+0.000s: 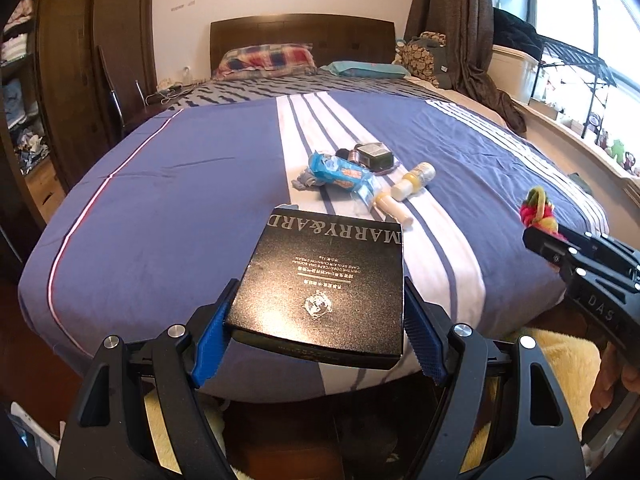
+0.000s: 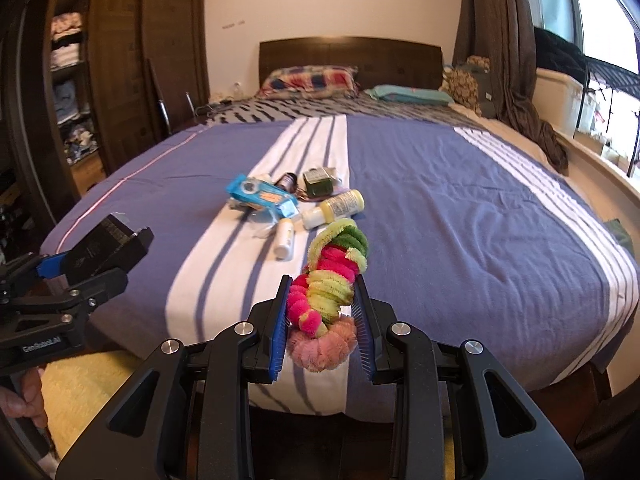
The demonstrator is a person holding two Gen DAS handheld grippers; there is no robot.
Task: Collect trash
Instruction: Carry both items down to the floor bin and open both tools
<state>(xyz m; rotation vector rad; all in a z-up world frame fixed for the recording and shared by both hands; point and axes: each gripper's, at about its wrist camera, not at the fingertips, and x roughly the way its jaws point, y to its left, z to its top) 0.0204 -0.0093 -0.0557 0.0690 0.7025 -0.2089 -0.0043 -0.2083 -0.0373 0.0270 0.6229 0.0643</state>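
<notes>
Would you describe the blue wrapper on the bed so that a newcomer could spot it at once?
Start at the bed and follow its white striped band to the small pile of clutter. The blue wrapper lies at the pile's left edge, beside a dark little bottle and pale yellow bottles. It alone is bright blue, flat and crinkled, with an orange patch.

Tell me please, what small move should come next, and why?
Probably carry both loads away from the bed to a bin. The left gripper already clamps the black box, the right gripper the fuzzy twist; no bin is in view.
</notes>
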